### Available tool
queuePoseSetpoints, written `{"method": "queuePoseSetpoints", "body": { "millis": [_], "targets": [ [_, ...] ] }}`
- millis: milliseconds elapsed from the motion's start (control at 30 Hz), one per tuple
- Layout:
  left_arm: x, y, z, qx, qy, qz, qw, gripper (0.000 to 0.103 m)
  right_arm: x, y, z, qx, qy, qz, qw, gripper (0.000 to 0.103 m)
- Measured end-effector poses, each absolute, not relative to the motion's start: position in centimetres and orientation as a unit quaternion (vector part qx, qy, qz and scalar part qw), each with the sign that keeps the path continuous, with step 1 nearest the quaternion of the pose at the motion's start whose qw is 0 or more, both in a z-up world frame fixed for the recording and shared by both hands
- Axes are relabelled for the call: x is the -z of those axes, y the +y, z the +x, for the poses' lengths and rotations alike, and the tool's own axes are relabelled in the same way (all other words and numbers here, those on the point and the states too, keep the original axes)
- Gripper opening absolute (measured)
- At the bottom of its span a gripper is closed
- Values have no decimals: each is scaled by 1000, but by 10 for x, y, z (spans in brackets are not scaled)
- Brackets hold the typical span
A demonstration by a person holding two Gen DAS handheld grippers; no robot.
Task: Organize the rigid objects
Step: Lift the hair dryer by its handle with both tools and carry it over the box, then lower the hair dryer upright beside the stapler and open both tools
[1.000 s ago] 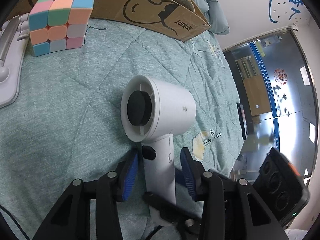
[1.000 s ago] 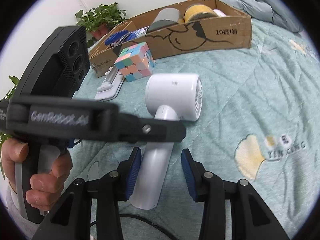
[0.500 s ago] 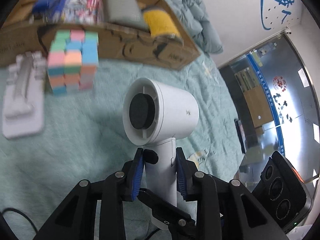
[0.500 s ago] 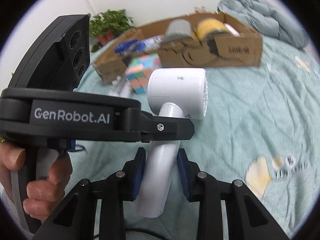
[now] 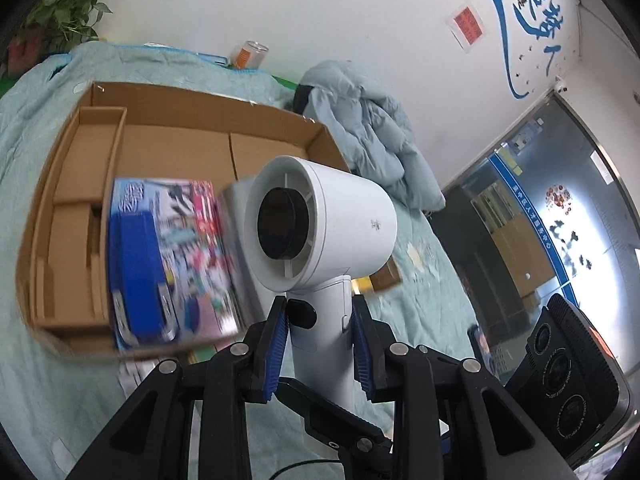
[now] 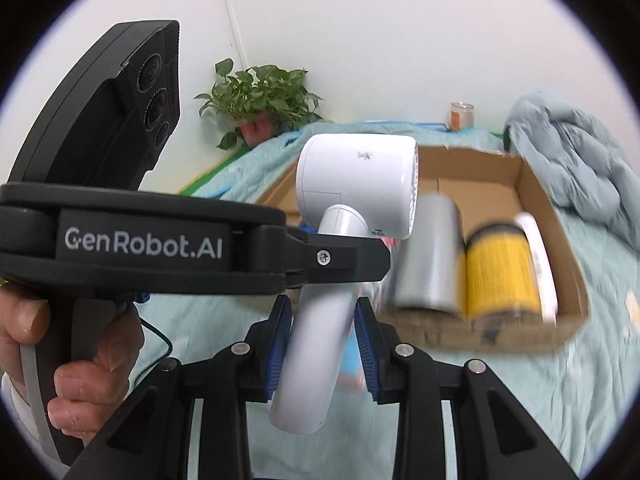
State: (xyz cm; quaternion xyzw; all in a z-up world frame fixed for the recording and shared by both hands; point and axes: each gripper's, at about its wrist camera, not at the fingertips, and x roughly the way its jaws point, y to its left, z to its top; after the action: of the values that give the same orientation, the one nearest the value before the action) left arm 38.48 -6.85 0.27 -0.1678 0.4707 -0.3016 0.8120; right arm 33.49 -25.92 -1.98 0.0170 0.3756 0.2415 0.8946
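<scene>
A white hair dryer point(image 5: 320, 224) is held in the air by its handle. My left gripper point(image 5: 320, 344) is shut on the handle just below the head. My right gripper point(image 6: 322, 344) is shut on the same handle lower down; the dryer also shows in the right wrist view point(image 6: 356, 196). It hangs in front of an open cardboard box point(image 5: 168, 148) on the teal quilt. The box holds a blue stapler point(image 5: 138, 276) on a colourful package point(image 5: 188, 256), a grey cylinder point(image 6: 430, 252) and a yellow roll point(image 6: 500, 272).
A crumpled pale blue duvet point(image 5: 372, 128) lies beyond the box's right end. A potted plant point(image 6: 260, 100) and an orange can point(image 6: 462, 114) stand by the wall. The left part of the box has cardboard dividers point(image 5: 92, 168).
Both grippers closed on the dryer handle and lifted it off the quilt. The views swung up and toward the box; the cube and white holder left view.
</scene>
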Motion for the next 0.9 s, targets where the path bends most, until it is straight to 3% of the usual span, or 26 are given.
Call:
{"method": "queuePoseSetpoints", "body": {
  "millis": [367, 733, 800, 867, 900],
  "targets": [
    [42, -60, 501, 276, 527, -190, 781, 28, 51, -240, 419, -239, 443, 46, 863, 31],
    [84, -58, 524, 247, 563, -176, 769, 30, 69, -235, 429, -219, 464, 33, 858, 28],
    [81, -60, 519, 240, 559, -172, 775, 46, 63, -238, 424, -209, 448, 24, 869, 28],
    [69, -54, 505, 247, 537, -168, 789, 56, 51, -245, 410, -209, 424, 20, 881, 29],
    [62, -51, 497, 245, 523, -161, 801, 62, 46, -249, 401, -209, 411, 16, 887, 37]
  ]
}}
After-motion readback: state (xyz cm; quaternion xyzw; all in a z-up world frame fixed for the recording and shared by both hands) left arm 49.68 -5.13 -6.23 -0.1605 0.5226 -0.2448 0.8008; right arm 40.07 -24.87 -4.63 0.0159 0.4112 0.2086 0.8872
